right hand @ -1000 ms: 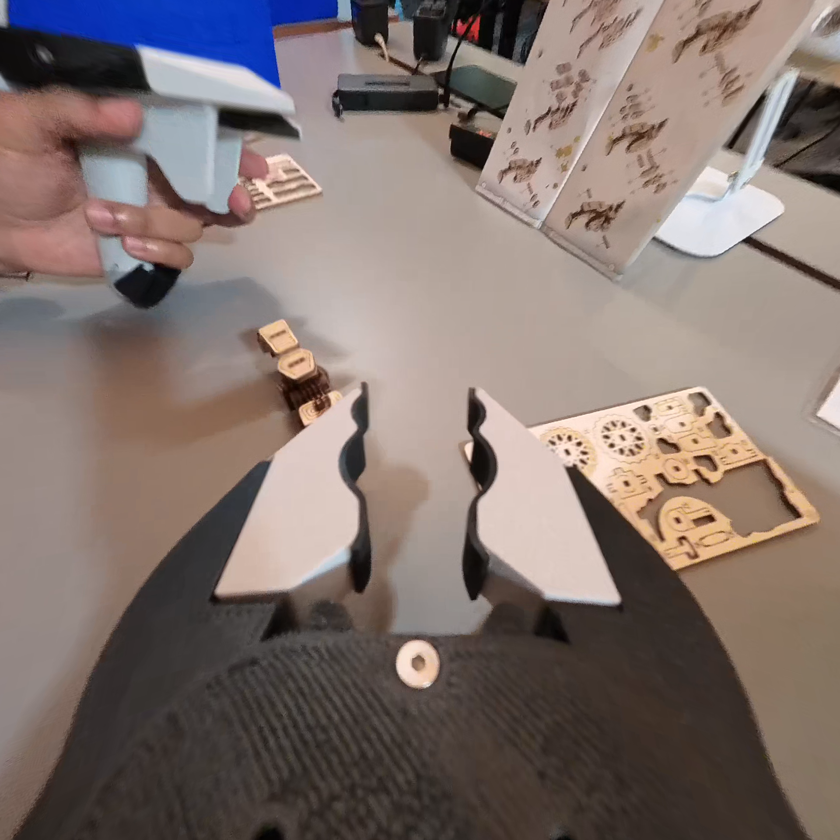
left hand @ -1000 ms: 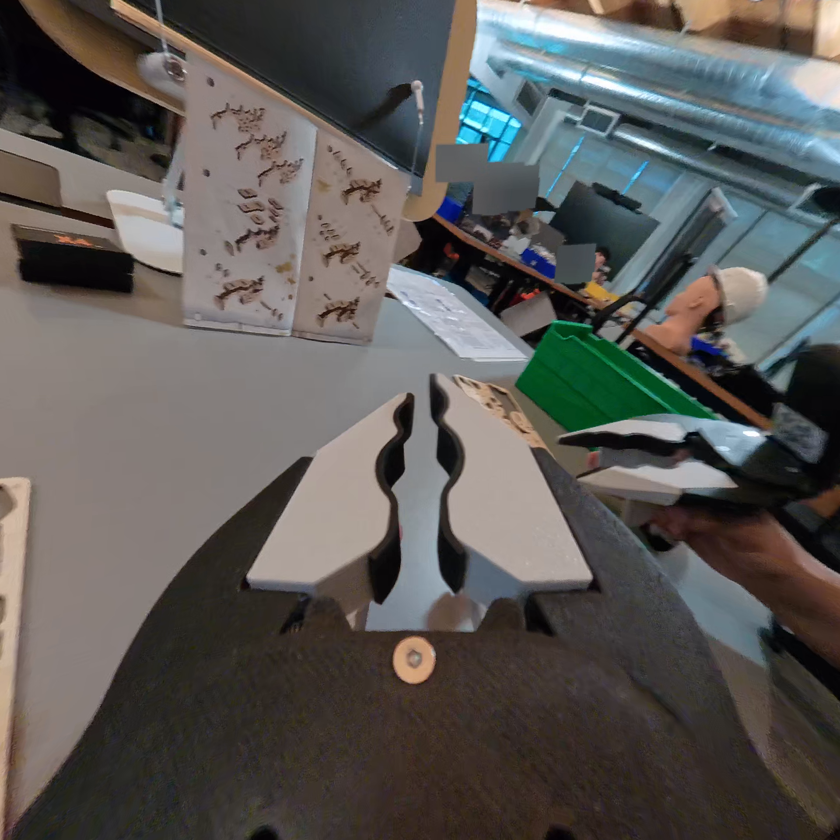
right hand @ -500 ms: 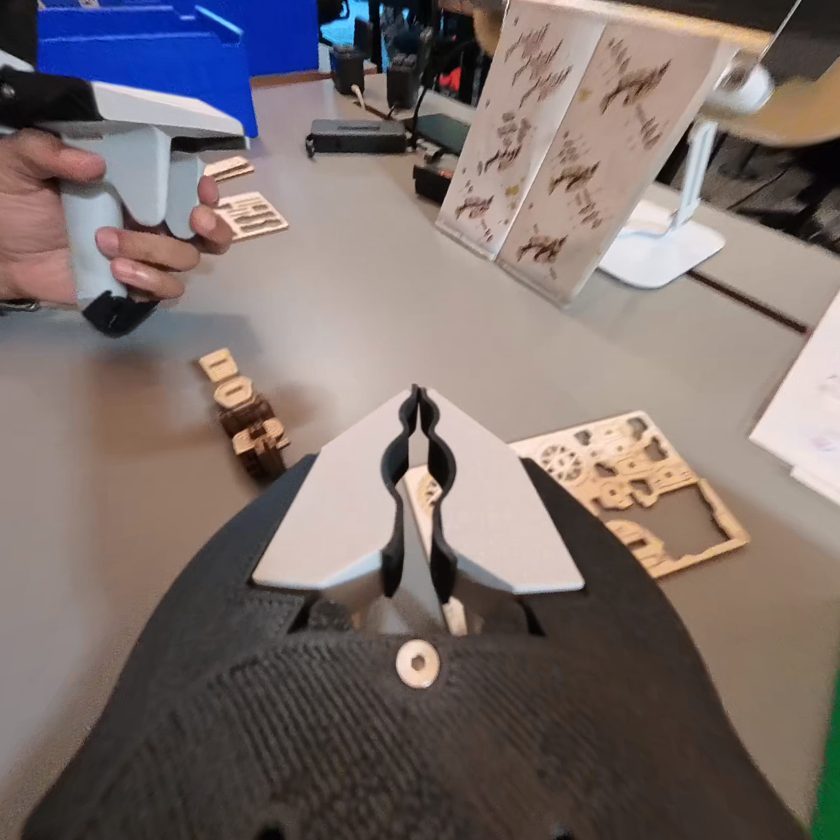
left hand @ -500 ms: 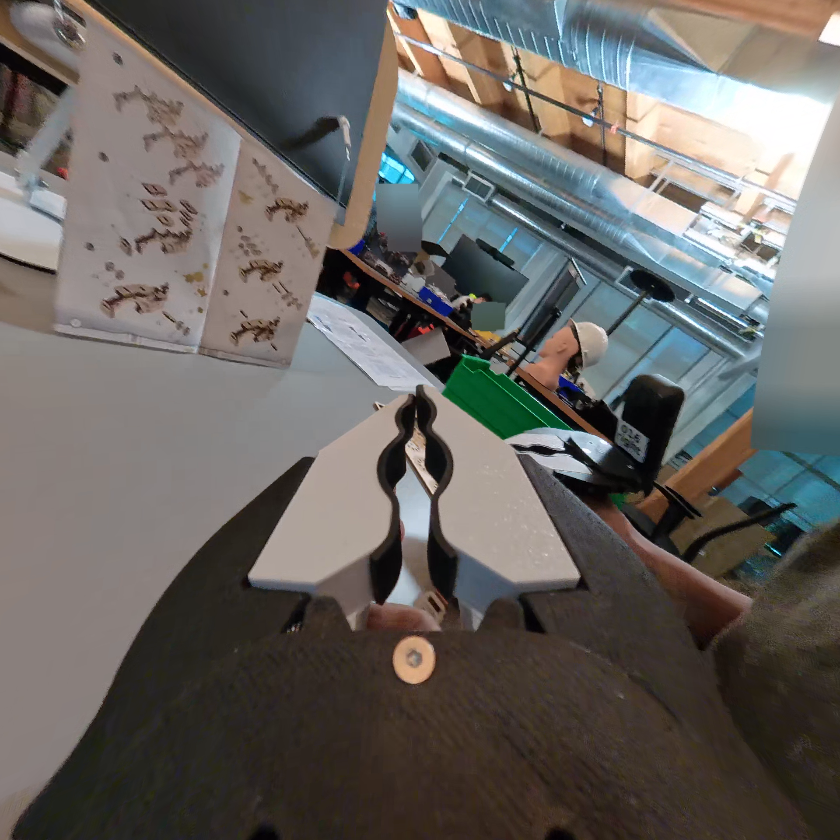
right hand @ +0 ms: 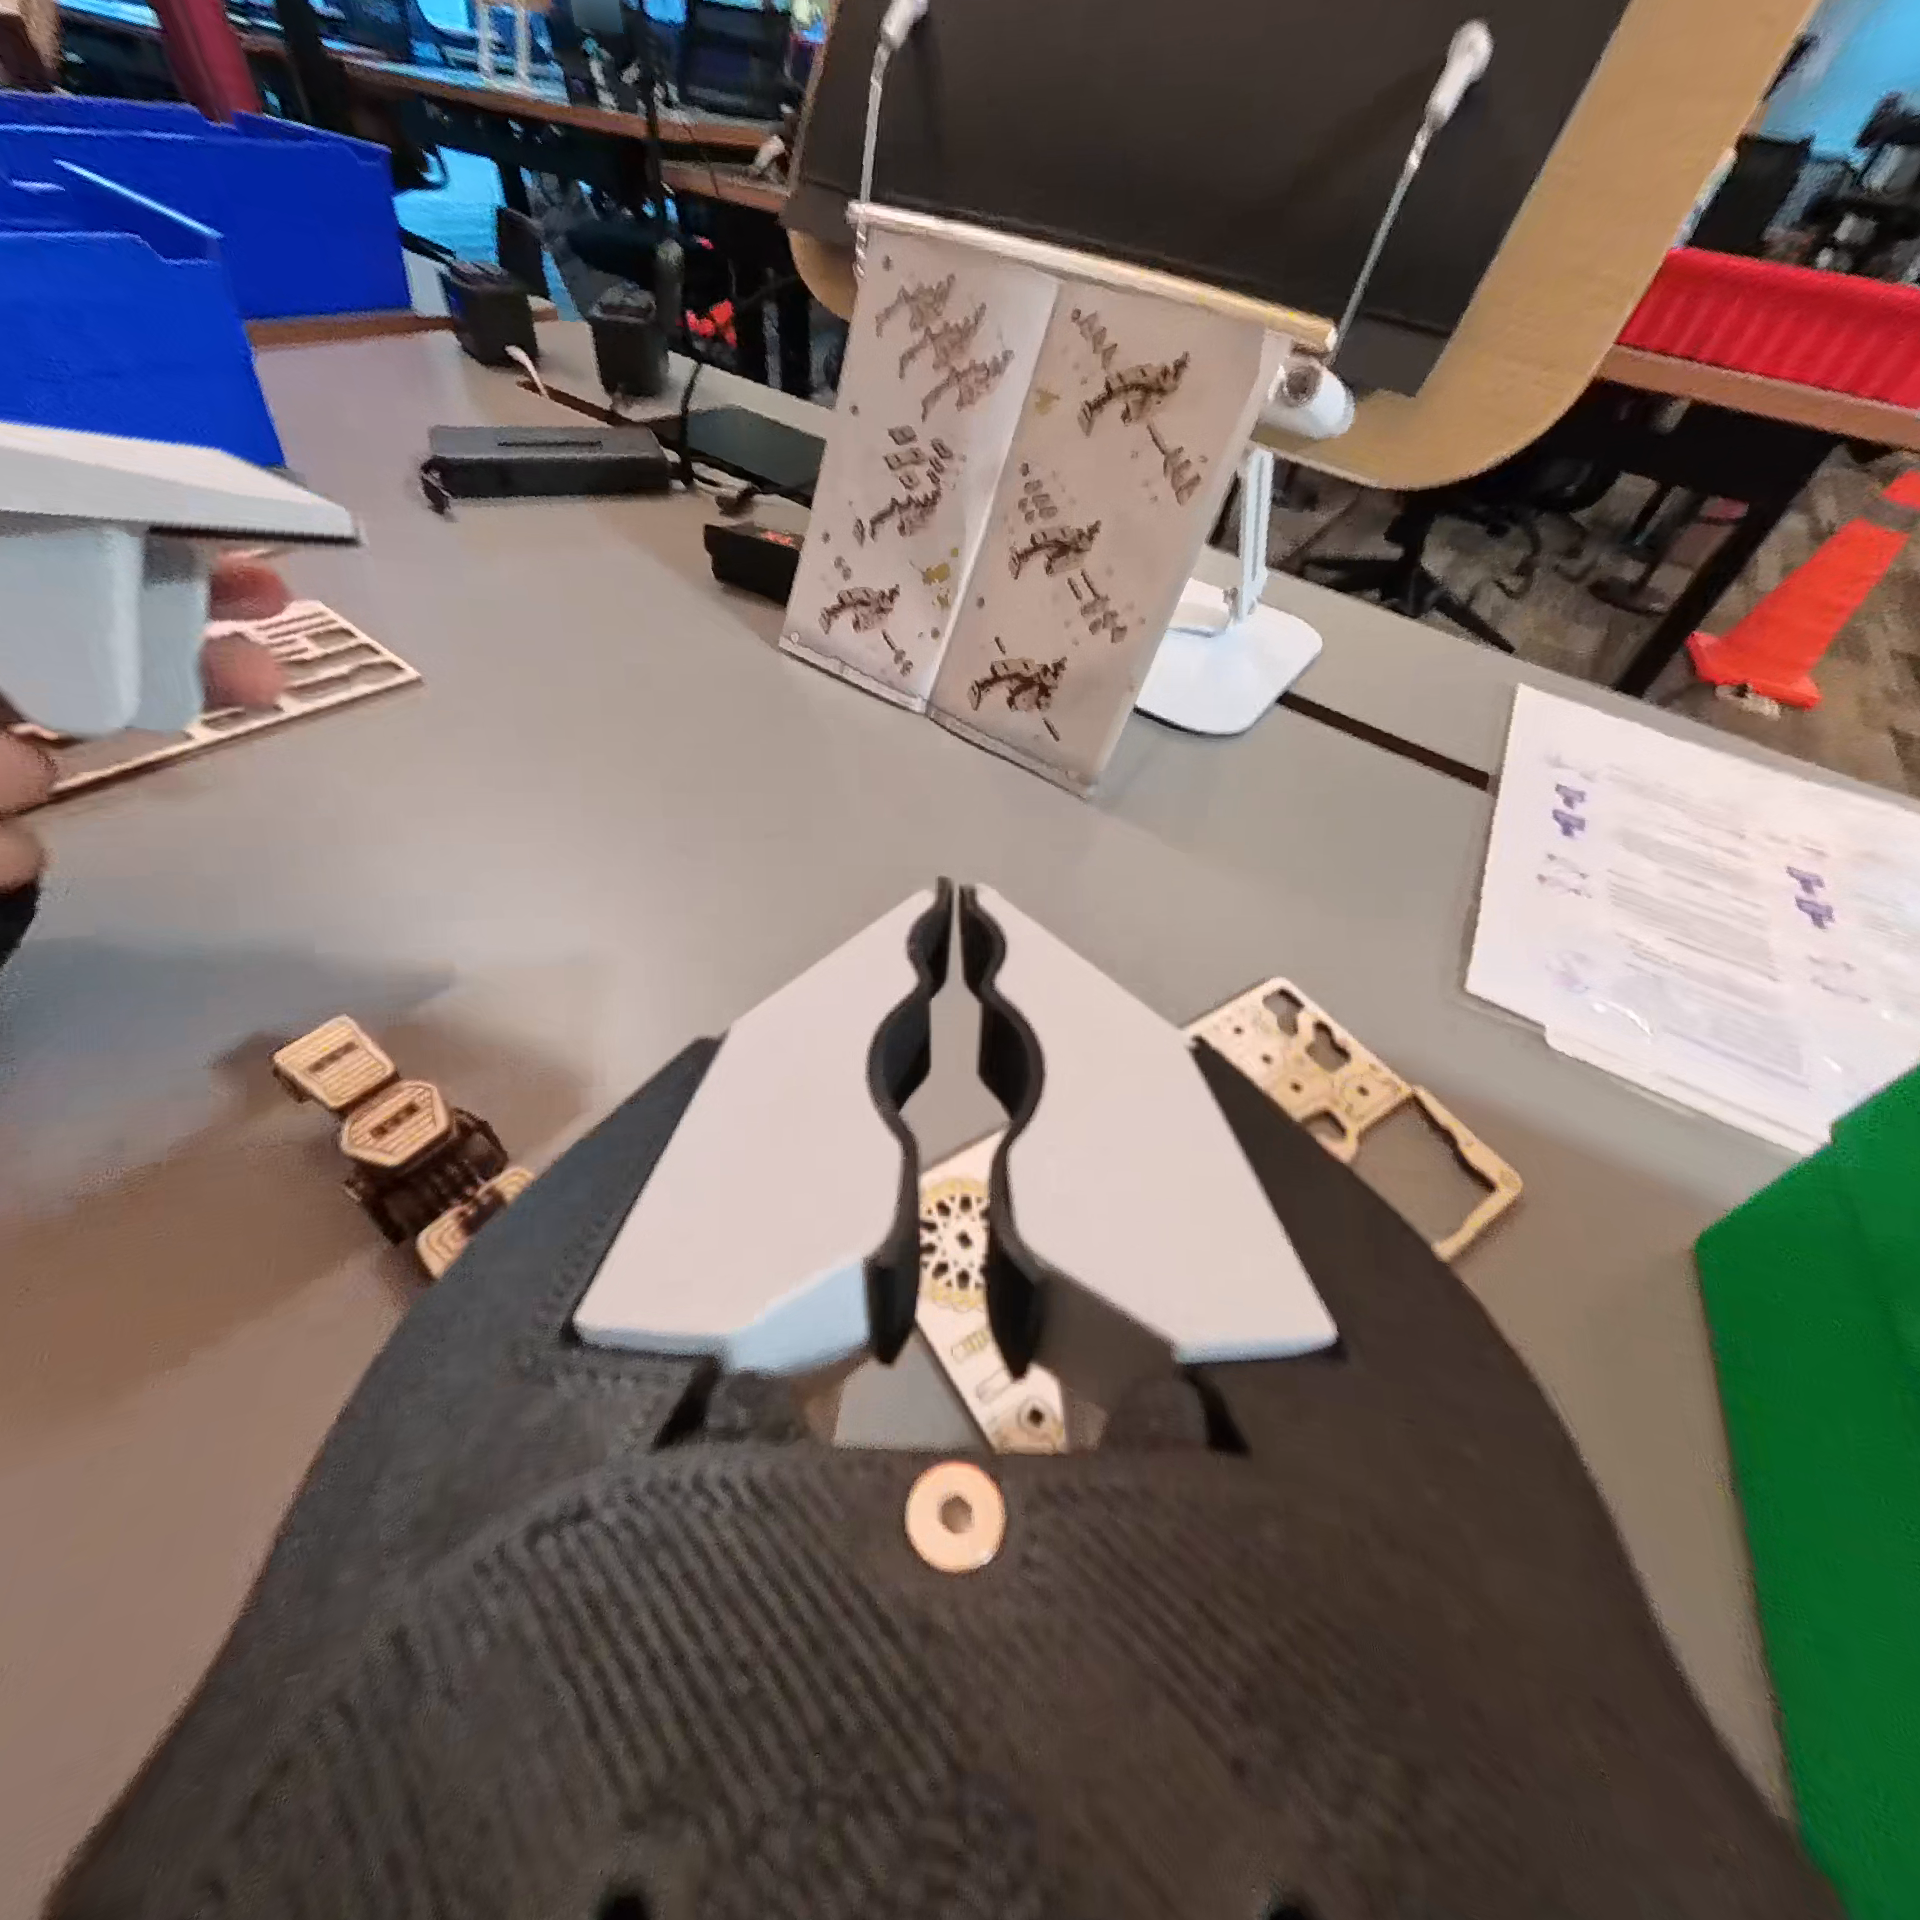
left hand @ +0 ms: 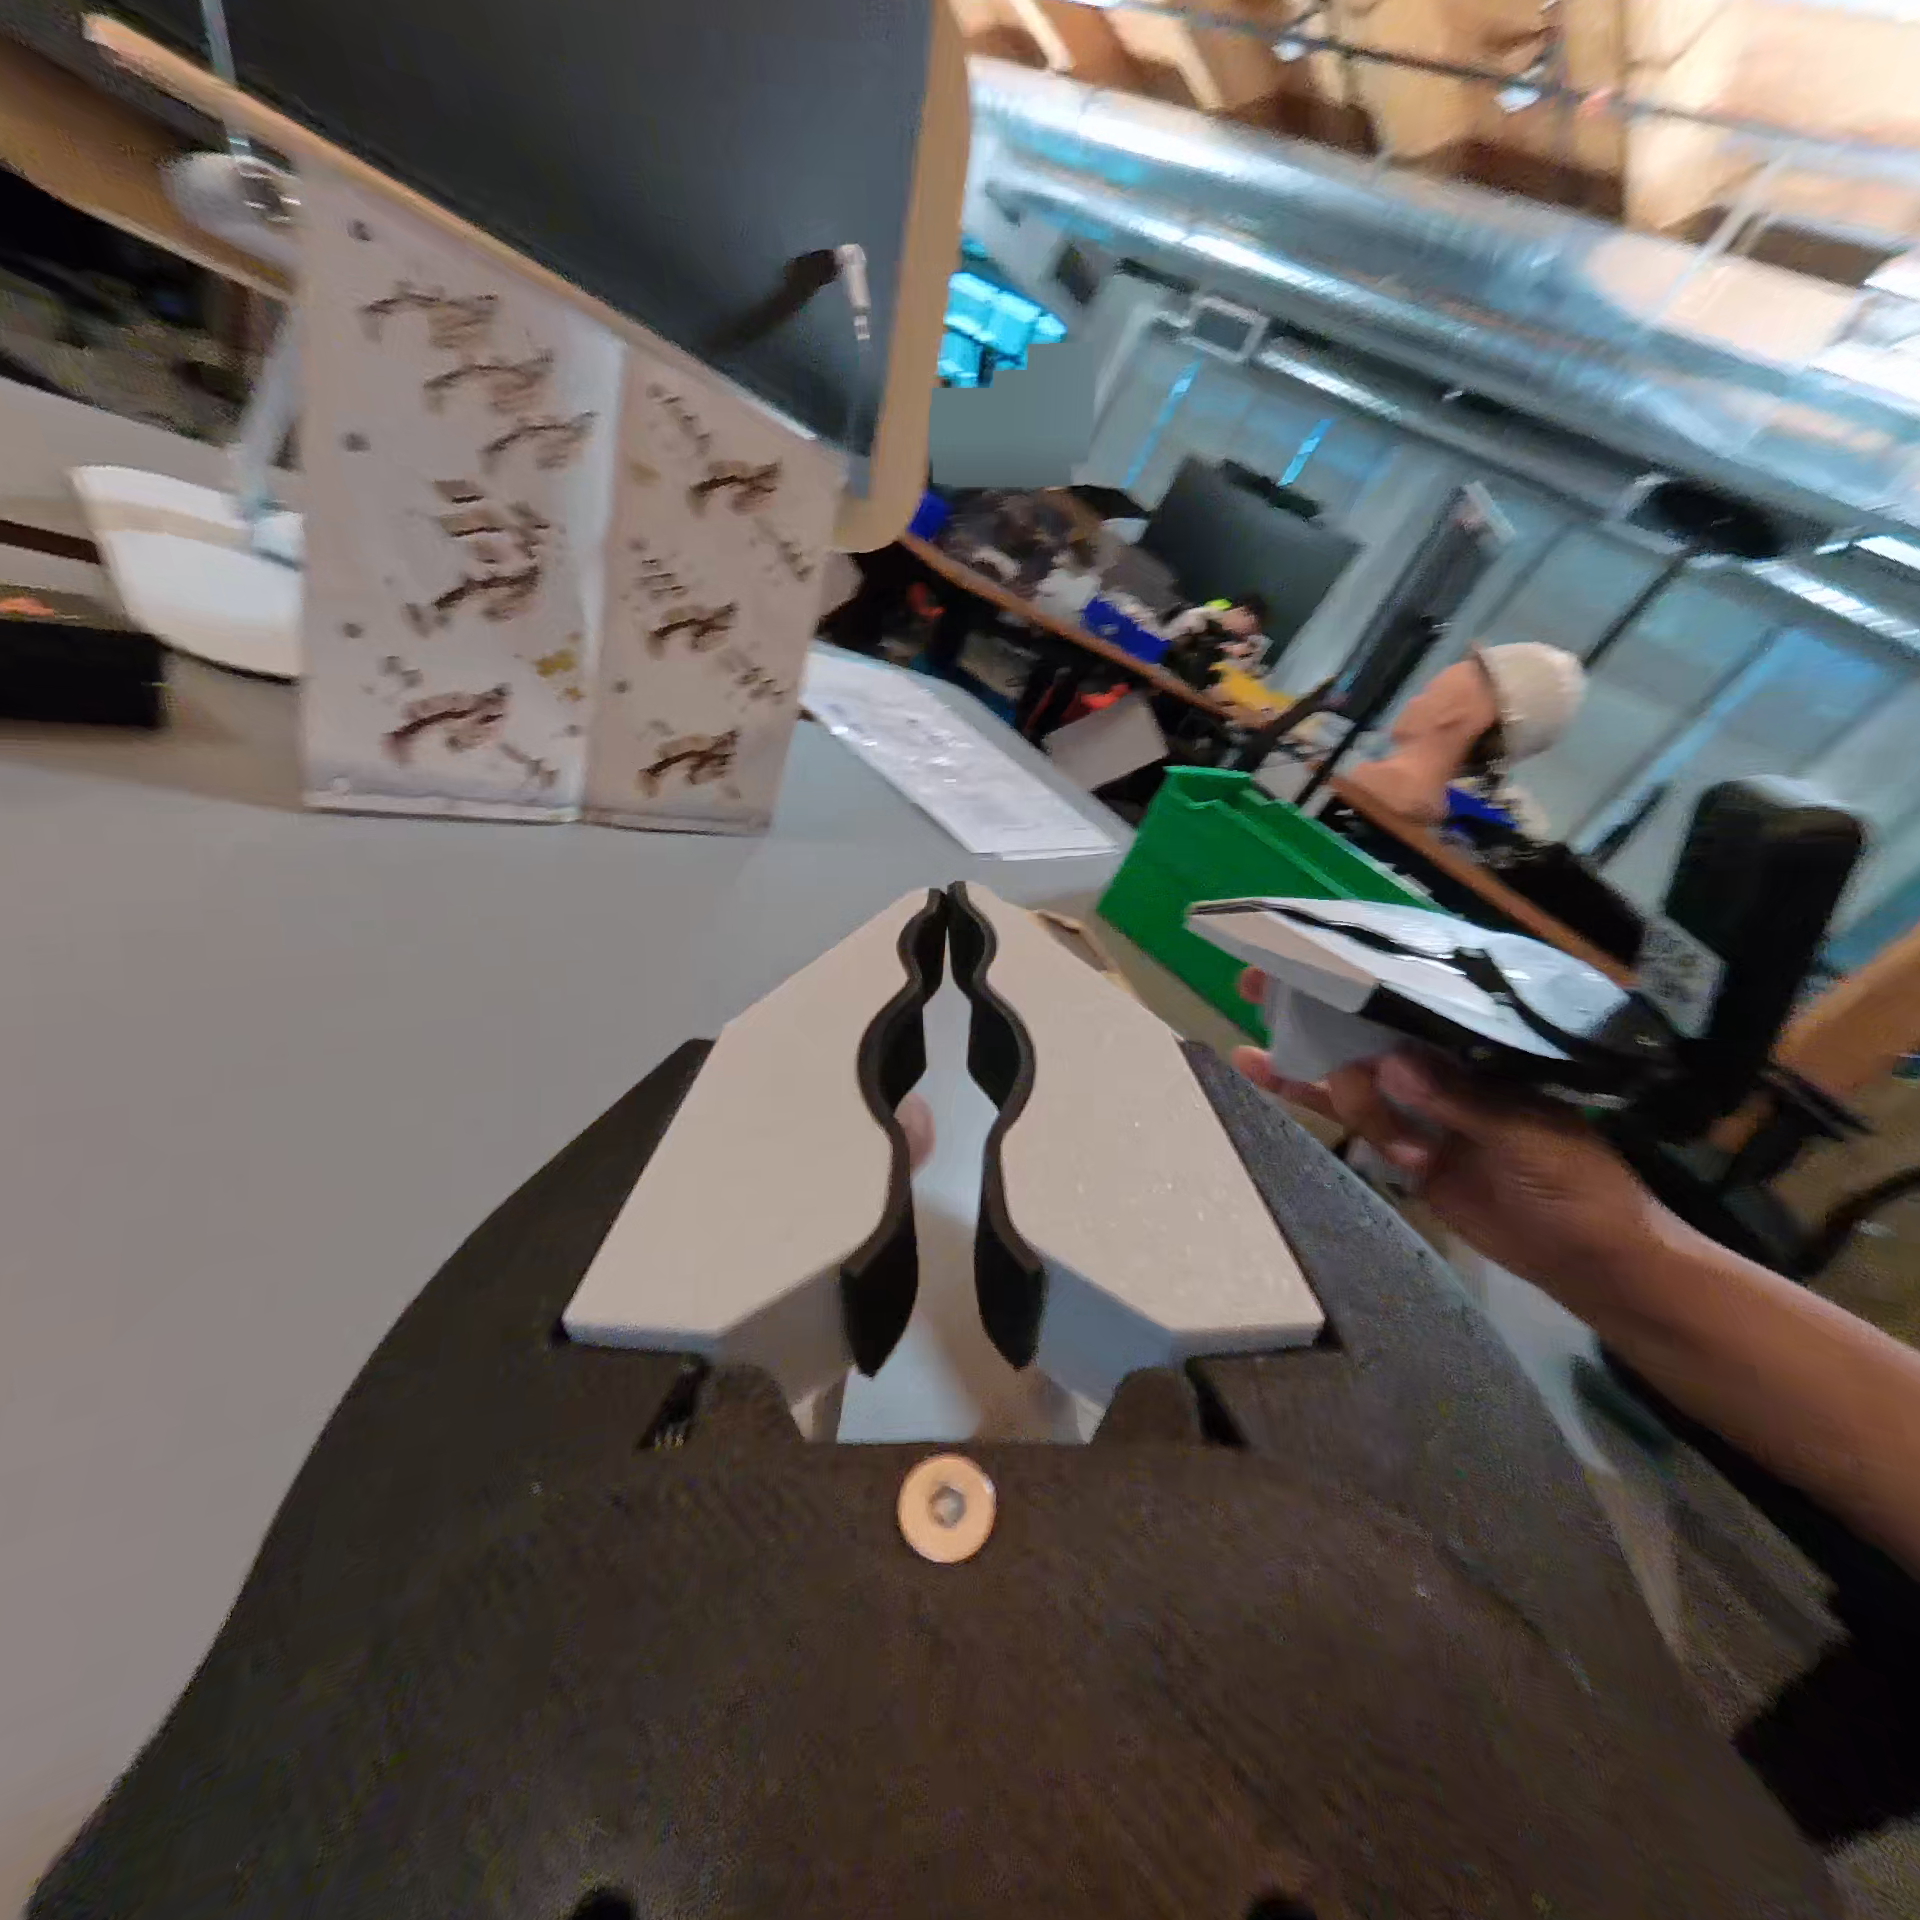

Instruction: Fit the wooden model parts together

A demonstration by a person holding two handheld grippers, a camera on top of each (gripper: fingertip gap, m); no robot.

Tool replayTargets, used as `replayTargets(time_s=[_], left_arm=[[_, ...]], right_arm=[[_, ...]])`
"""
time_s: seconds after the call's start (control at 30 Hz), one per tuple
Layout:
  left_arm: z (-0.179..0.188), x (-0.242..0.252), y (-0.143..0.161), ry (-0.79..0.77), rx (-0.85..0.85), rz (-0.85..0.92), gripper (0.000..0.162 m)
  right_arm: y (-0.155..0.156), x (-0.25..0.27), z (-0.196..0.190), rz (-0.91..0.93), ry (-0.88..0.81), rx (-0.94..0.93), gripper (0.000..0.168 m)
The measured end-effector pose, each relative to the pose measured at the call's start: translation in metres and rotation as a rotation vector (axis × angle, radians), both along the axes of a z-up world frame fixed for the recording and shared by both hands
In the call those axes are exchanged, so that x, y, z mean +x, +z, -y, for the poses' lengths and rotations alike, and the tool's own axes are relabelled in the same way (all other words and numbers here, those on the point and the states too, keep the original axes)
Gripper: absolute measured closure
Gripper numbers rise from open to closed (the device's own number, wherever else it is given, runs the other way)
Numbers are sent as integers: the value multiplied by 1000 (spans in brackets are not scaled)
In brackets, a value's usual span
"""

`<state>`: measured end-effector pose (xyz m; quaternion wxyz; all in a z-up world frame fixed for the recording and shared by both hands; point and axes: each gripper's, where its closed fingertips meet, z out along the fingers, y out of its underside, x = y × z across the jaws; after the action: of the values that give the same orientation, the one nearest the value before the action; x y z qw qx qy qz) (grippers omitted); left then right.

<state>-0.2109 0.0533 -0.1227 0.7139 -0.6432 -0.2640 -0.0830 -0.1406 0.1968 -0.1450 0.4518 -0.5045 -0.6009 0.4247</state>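
My left gripper [left hand: 951, 896] is shut and empty, held above the grey table [left hand: 312, 987]. My right gripper [right hand: 954, 891] is shut and empty too, above the same table [right hand: 623, 810]. A partly built wooden model [right hand: 405, 1148] lies on the table to the lower left of the right gripper. A punched-out wooden parts sheet [right hand: 1351, 1112] lies under and to the right of it. Another parts sheet [right hand: 301, 675] lies at the far left, beside the left gripper [right hand: 156, 499]. The right gripper also shows at the right of the left wrist view [left hand: 1351, 951], held in a hand.
A folded instruction sheet [right hand: 997, 520] stands at the back, in front of a white stand base [right hand: 1236, 665]. A printed page [right hand: 1704, 914] and a green bin [right hand: 1829, 1455] are at the right. Blue bins [right hand: 156, 260] and black chargers [right hand: 540, 457] are at the far left. The grippers' ends are close to 15 cm from one another.
Both grippers closed from open to shut, holding nothing. Both were lifted and tilted up from the table; the left view has since swung back down toward the table.
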Motion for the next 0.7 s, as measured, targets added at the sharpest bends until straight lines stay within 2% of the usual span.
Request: replayTargets(time_s=[0.03,0.17,0.27,0.37,0.5,0.57,0.7], left_arm=[[1,-3,-5,26,-30,-3,162],[8,-18,-9,163,-62,-1,162],[7,-26,-8,220,-71,-68,162],[-1,-33,-9,222,-88,-61,162],[-11,-35,-8,187,-47,-24,161],[-22,-30,-9,123,-58,-29,146],[-45,-24,-12,63,-125,-86,134]], right_arm=[[-3,1,-2,14,-17,-16,168],[-2,3,-17,-6,-77,-69,166],[-12,11,-33,24,-106,6,163],[-24,21,-43,75,-103,88,156],[-36,33,-39,127,-39,62,129],[-37,40,-35,136,-9,34,112],[-32,46,-37,115,-25,-8,102]])
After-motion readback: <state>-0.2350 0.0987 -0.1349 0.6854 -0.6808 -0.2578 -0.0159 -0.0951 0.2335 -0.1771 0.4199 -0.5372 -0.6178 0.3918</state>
